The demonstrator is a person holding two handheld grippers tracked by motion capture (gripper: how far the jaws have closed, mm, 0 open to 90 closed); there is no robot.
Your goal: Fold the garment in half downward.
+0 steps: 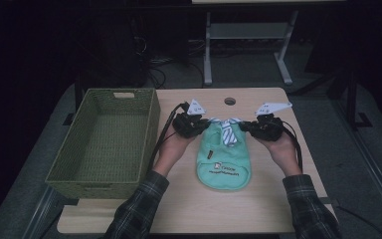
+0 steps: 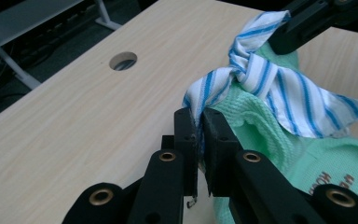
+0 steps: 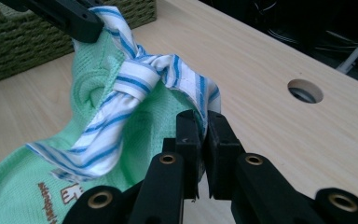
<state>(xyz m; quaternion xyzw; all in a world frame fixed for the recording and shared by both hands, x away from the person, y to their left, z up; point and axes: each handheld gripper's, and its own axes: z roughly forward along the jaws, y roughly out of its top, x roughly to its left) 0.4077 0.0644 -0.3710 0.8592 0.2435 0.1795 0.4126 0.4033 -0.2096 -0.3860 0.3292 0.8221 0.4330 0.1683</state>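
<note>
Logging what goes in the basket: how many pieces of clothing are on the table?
1: a small green garment with a striped blue-and-white tie, lying mid-table right of the wicker basket. The left gripper and right gripper each pinch its collar. Nothing shows inside the basket.

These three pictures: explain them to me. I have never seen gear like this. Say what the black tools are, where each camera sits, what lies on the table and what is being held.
No robot here: a person holds a hand tool with two black jaws in each hand. The high view looks down on the wooden table from above the person, with the left gripper and the right gripper near its middle. The other two pictures come from cameras riding on those tools, looking along their jaws. On the table lie a small green garment with a blue-striped white collar knotted like a tie, and, to the left, a woven green basket. Each gripper is shut on one end of the collar, at the garment's two upper corners.
</note>
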